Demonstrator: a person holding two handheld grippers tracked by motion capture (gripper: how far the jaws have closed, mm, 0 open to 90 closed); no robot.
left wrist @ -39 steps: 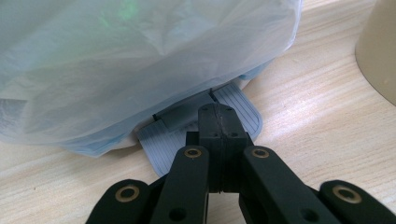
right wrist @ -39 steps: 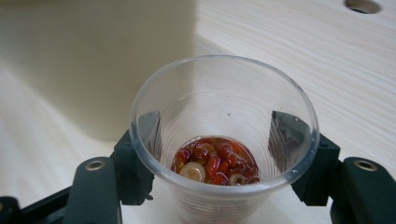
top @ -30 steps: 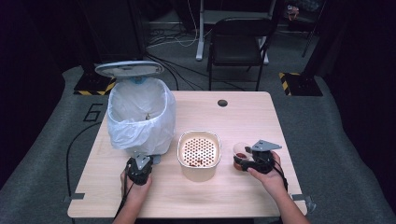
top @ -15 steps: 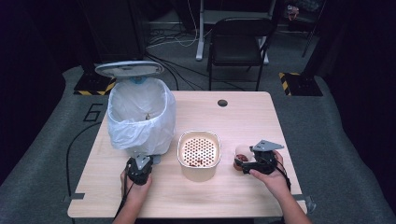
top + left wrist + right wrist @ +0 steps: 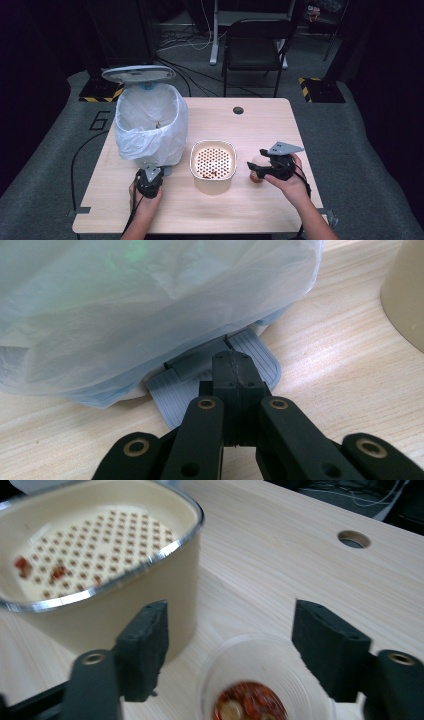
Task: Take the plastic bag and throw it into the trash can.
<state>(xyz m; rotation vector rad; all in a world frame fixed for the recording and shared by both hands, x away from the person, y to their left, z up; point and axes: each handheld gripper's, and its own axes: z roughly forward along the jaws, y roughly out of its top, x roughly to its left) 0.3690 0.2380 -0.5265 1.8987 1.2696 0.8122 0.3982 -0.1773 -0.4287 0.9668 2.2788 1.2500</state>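
The clear plastic cup [image 5: 267,685] stands upright on the table [image 5: 260,125], mouth up, just right of the cream strainer bowl [image 5: 213,165]. The right gripper [image 5: 230,650] hangs over it with jaws wide apart, one either side. That gripper's view shows red scraps in the cup; the high view hides it mostly. The left gripper [image 5: 234,372], jaws together, rests on the grey pedal [image 5: 250,357] of the bag-lined bin [image 5: 150,125]
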